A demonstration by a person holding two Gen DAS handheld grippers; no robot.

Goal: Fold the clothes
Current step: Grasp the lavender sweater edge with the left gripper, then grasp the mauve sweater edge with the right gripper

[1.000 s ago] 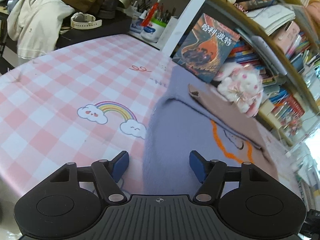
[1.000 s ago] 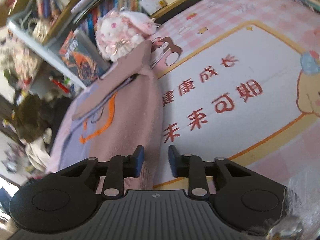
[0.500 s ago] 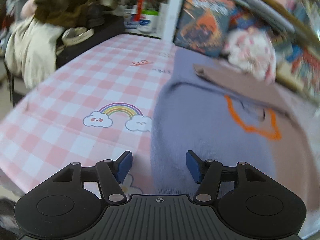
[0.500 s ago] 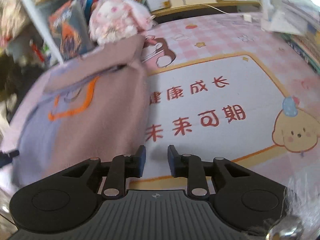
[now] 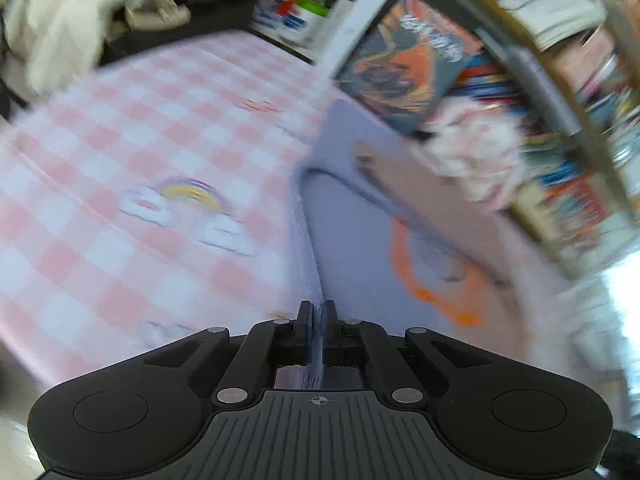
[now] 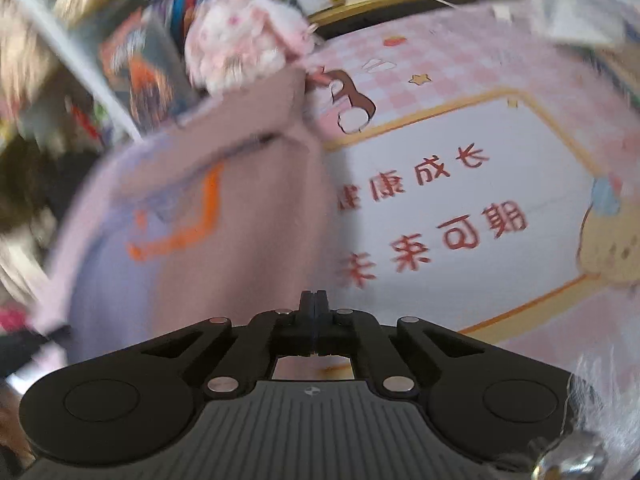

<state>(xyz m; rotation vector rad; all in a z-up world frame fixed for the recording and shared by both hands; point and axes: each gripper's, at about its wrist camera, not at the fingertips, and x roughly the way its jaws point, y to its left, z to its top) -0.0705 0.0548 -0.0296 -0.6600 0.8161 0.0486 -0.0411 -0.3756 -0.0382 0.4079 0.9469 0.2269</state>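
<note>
Both wrist views are smeared by motion blur; book spines, printed lettering and small shelf items cannot be read. One garment is visible: a sweater (image 5: 360, 236), lavender on one half and dusty pink on the other, with an orange outline motif, lying on the pink-checked tablecloth (image 5: 120, 152). Its far end lies near the plush toy (image 5: 476, 160), and its near edge runs under the camera housings, cut off from sight.

Left gripper (image 5: 318, 322): the jaws have just been closing and now pinch the ribbed lavender edge of the sweater, which rises as a taut ridge from the cloth into the pads. Right gripper (image 6: 315, 312): the jaws have just been closing and now stand together at the sweater's (image 6: 240, 240) pink edge; whether any fabric is caught between the pads cannot be told, as no fold shows in the slit.

Count: two grippers, one sweater, one plush toy (image 6: 244, 48), one large upright book (image 5: 408, 64) beside the plush toy. Behind the plush toy runs a shelf of books (image 5: 560, 120). Left of the sweater the tablecloth bears a rainbow-and-cloud print (image 5: 188, 208); right of it, a white panel with red characters (image 6: 440, 208). A pale garment (image 5: 60, 28) hangs beyond the tablecloth's far left corner.
</note>
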